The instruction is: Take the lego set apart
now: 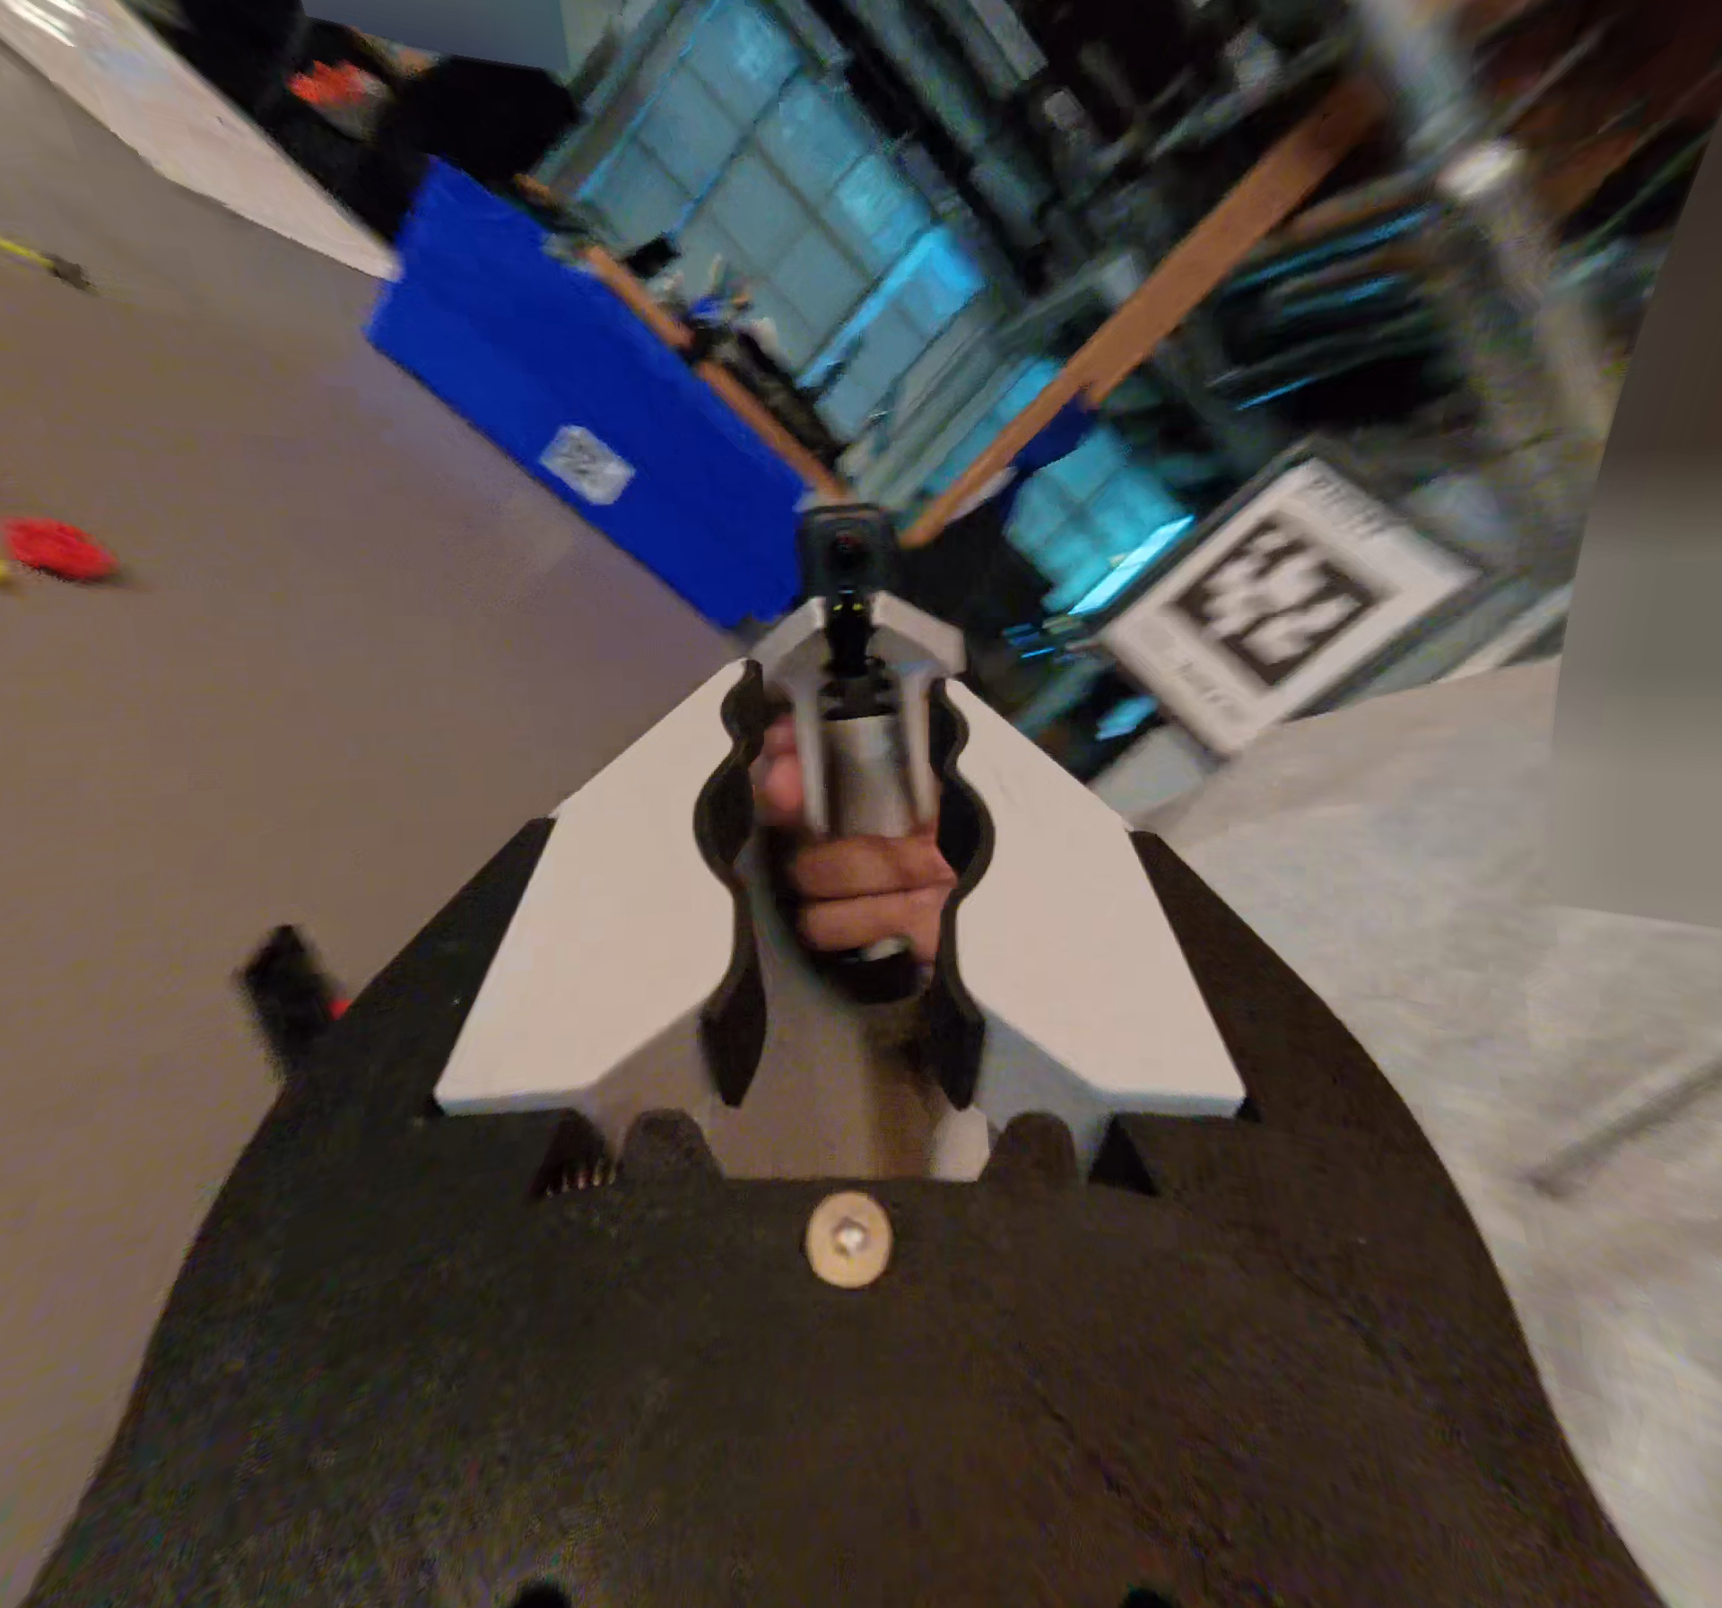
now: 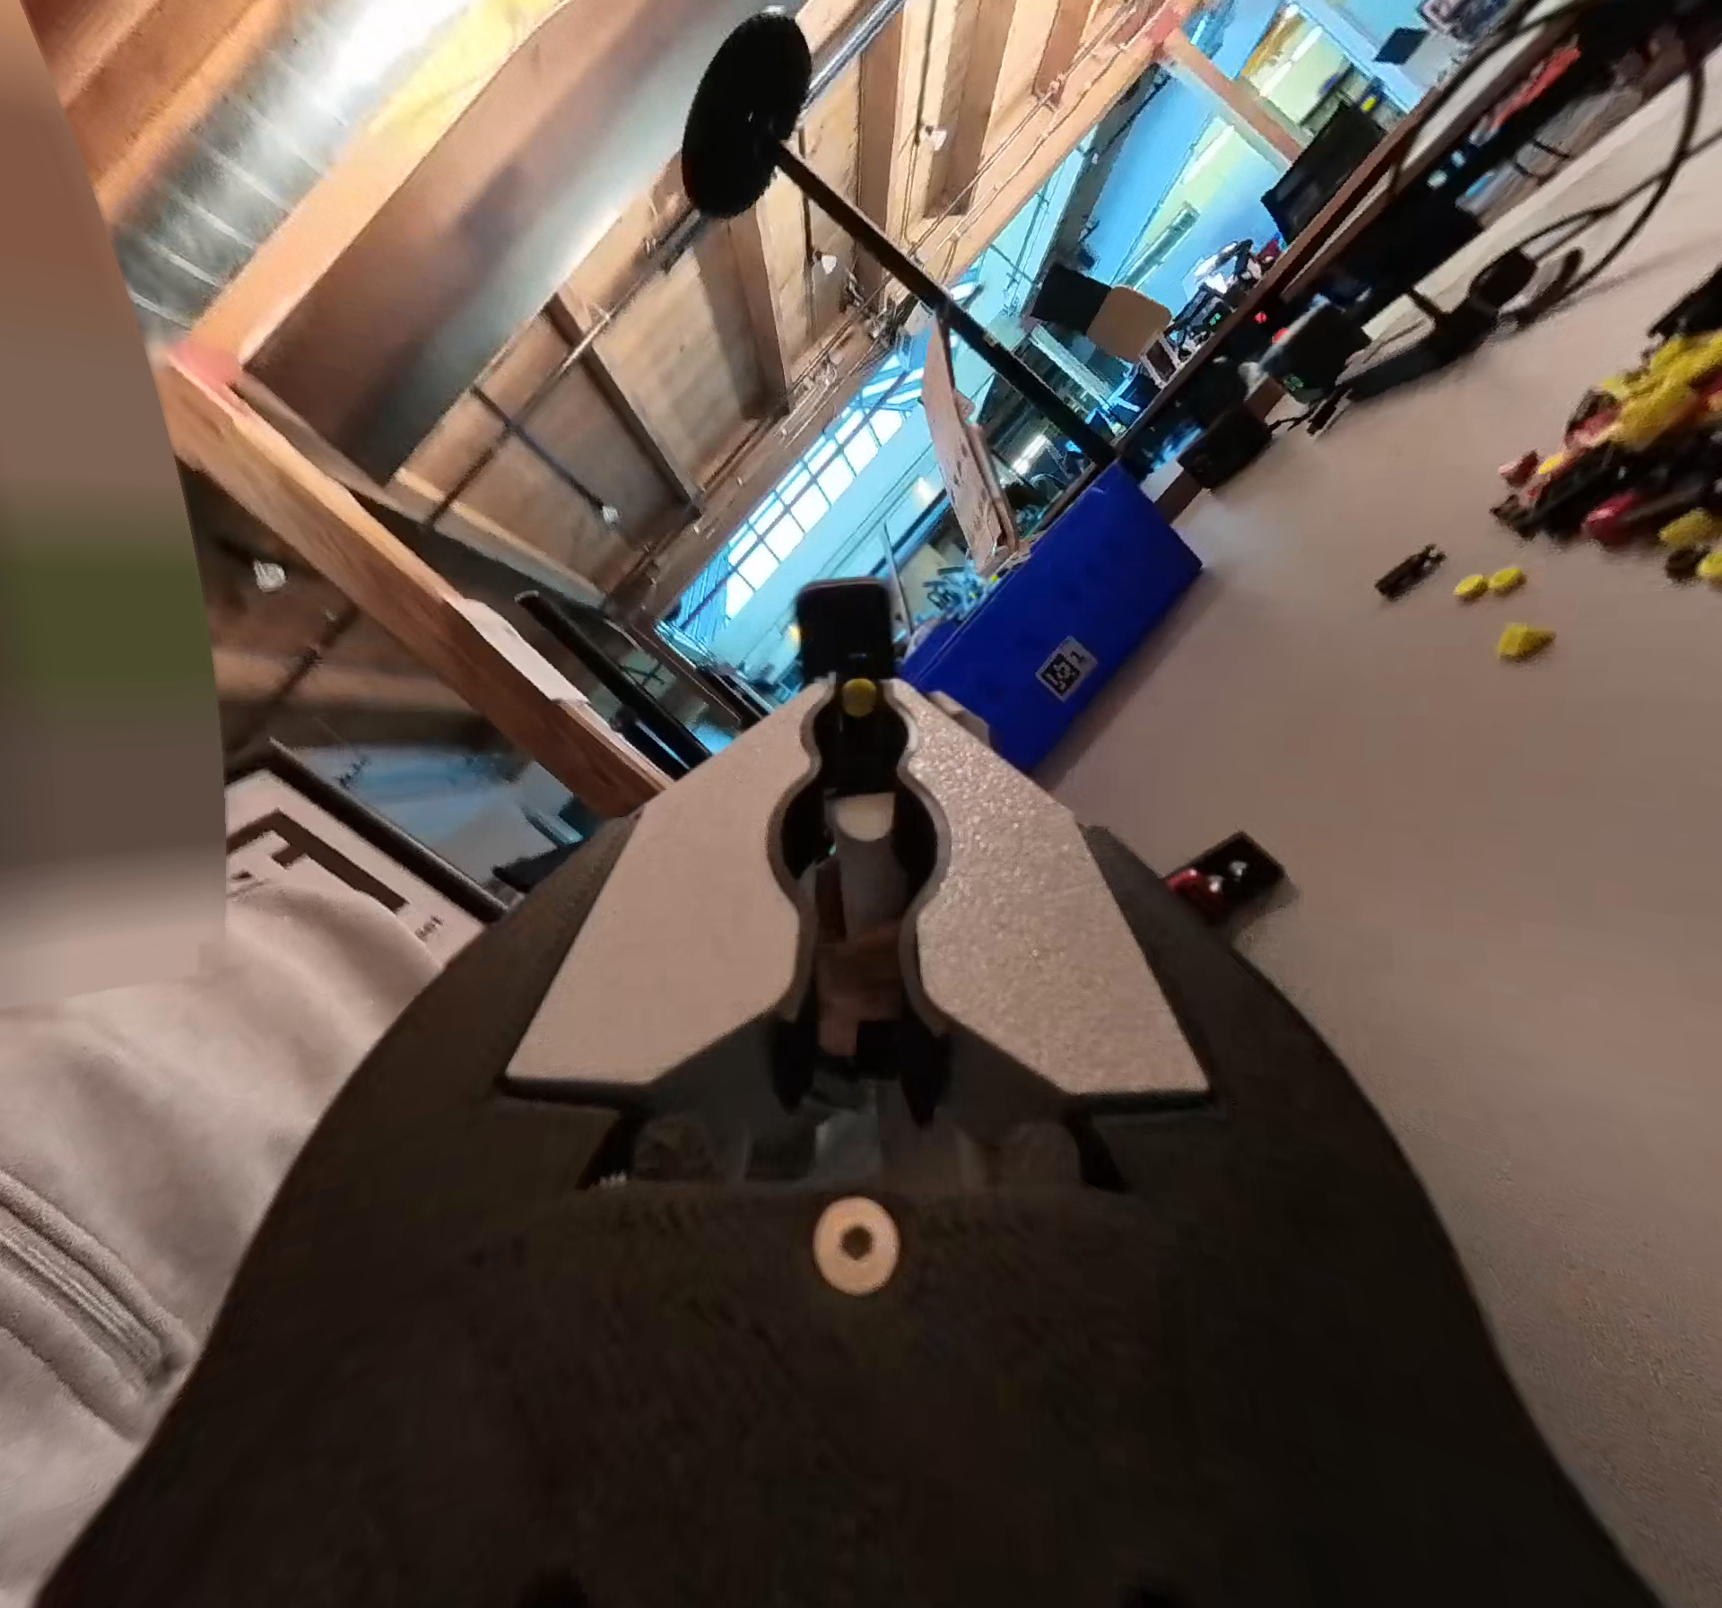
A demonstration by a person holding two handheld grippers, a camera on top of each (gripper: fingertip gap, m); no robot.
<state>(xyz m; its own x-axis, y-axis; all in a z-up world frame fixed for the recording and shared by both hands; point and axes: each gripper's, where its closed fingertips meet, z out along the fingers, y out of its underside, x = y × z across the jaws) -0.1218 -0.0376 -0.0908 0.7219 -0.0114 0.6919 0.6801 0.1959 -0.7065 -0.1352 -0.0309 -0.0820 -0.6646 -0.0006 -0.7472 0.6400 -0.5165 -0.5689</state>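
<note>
My right gripper (image 2: 855, 706) is shut on a small black lego piece (image 2: 853, 757) with a yellow pin (image 2: 855, 695) at its tip, held up off the table. My left gripper (image 1: 853, 678) faces it tip to tip. Its jaws stand a little apart, with nothing of its own between the pads. In the left wrist view the black piece (image 1: 848, 631) shows in the right gripper's grey fingers (image 1: 809, 743), with a hand (image 1: 871, 892) behind. The lego pile (image 2: 1649, 445), yellow, black and red, lies on the table at the far right.
A blue bin (image 2: 1053, 631) stands at the table's far edge and also shows in the left wrist view (image 1: 578, 408). Loose yellow bits (image 2: 1523, 641) and black pieces (image 2: 1225, 878) (image 1: 289, 995) lie on the table. A red piece (image 1: 56, 548) is at left. A sleeve (image 2: 186, 1144) is at lower left. Less than 4 cm separates the two grippers' tips.
</note>
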